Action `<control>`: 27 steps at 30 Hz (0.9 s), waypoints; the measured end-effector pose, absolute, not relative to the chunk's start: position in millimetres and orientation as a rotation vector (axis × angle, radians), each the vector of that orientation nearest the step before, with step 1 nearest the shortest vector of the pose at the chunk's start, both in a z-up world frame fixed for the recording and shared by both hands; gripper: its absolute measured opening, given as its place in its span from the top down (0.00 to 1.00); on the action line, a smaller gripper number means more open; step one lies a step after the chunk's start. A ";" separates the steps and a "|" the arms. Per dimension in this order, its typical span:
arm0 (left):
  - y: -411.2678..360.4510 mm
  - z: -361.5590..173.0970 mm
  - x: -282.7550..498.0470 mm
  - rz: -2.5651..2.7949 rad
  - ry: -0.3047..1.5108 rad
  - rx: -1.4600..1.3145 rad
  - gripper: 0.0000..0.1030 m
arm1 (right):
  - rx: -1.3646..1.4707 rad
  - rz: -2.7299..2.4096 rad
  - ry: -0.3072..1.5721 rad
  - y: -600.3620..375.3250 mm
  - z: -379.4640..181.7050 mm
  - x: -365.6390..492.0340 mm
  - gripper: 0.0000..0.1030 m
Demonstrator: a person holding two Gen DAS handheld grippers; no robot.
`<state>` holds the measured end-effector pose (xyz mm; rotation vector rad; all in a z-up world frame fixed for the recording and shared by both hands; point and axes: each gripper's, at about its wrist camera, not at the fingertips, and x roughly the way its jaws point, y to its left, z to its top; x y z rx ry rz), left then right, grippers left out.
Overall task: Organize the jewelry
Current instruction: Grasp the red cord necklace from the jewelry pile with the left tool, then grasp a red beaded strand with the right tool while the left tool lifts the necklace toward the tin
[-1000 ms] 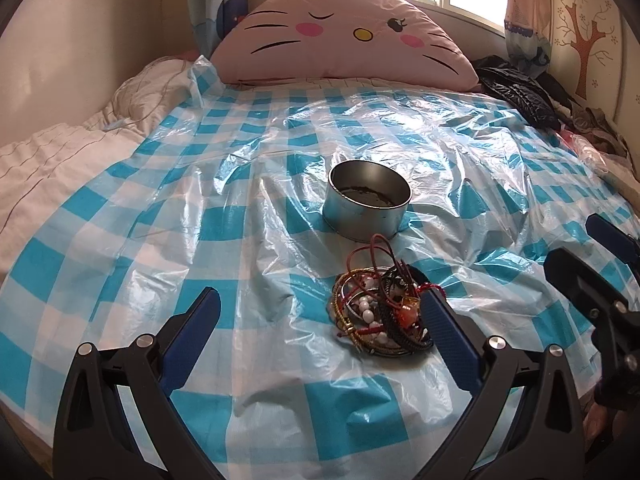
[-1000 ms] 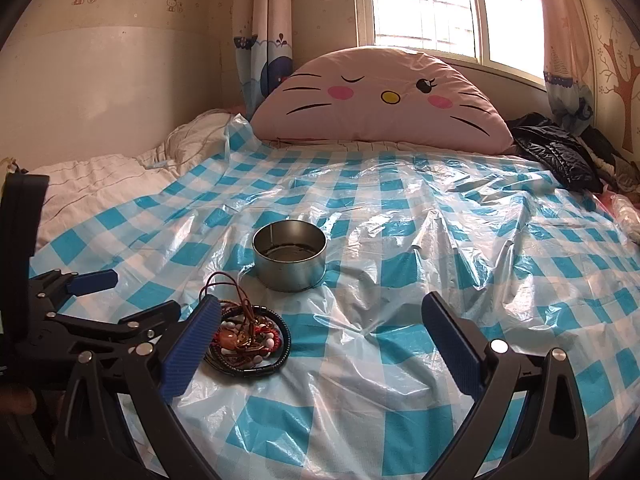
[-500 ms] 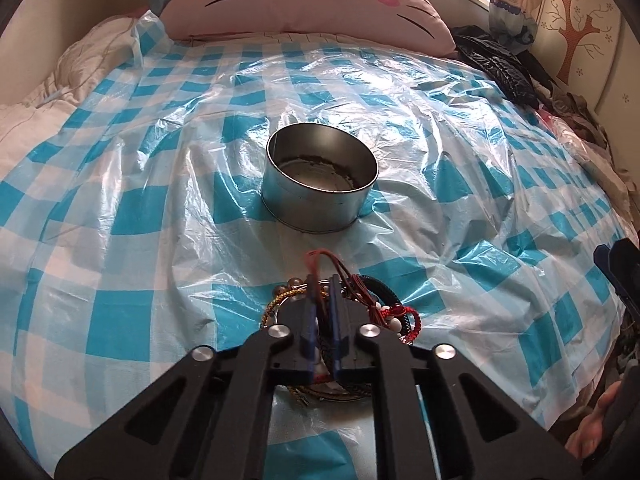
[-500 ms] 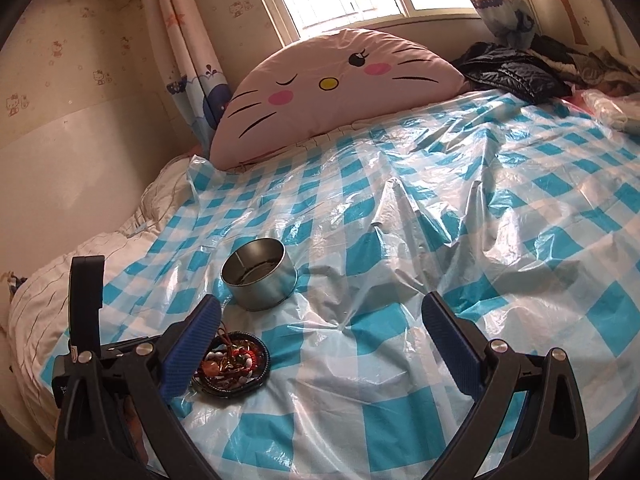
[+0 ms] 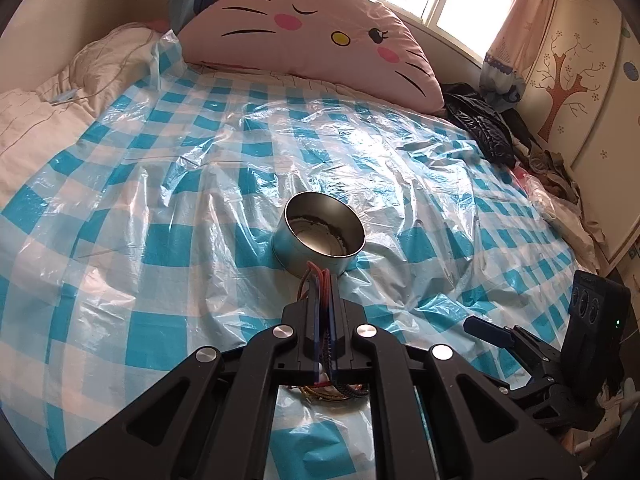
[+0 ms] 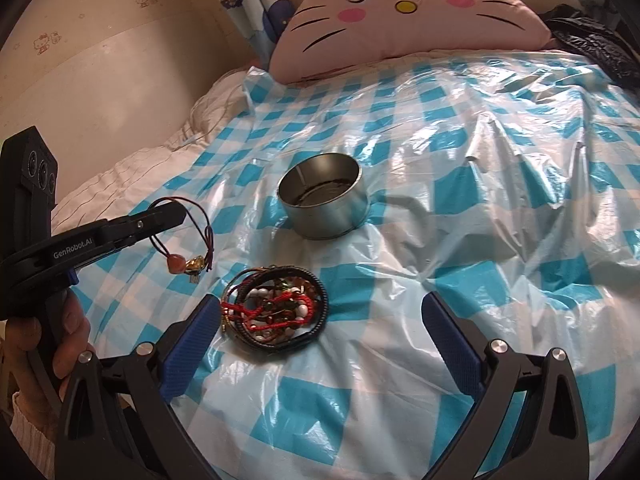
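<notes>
My left gripper [image 5: 323, 280] [image 6: 176, 213] is shut on a red cord necklace [image 6: 182, 236], lifted clear of the bed; its orange and gold charms [image 6: 185, 266] dangle below the fingers. In the left wrist view the cord [image 5: 318, 274] sticks out past the closed tips. A pile of bracelets and beads [image 6: 276, 306] lies on the blue checked plastic sheet [image 6: 460, 168], just ahead of my right gripper [image 6: 320, 340], which is open and holds nothing. A round metal tin [image 6: 325, 194] [image 5: 322, 238] stands open beyond the pile.
A pink cat-face pillow [image 6: 400, 16] lies at the head of the bed. Dark clothing [image 5: 480, 128] is heaped at the far right edge. A white quilt [image 5: 48, 108] lies on the left. A person's hand [image 6: 36, 336] holds the left gripper's handle.
My left gripper closed on a cord in the pile and rose, pulling the necklace free. The right gripper sank and moved nearer the pile, still open.
</notes>
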<state>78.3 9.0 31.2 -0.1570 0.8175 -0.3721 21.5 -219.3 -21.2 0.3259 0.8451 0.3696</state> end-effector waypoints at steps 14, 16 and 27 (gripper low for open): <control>19.8 12.0 77.2 -0.349 0.834 -0.132 0.97 | 0.252 0.528 0.994 -203.8 -64.1 63.1 0.49; 18.9 10.7 77.8 -0.348 0.836 -0.133 0.97 | 0.245 0.546 1.006 -200.4 -67.5 66.4 0.58; 19.1 8.5 79.5 -0.336 0.841 -0.142 0.97 | 0.311 0.590 0.927 -204.9 -46.8 51.0 0.92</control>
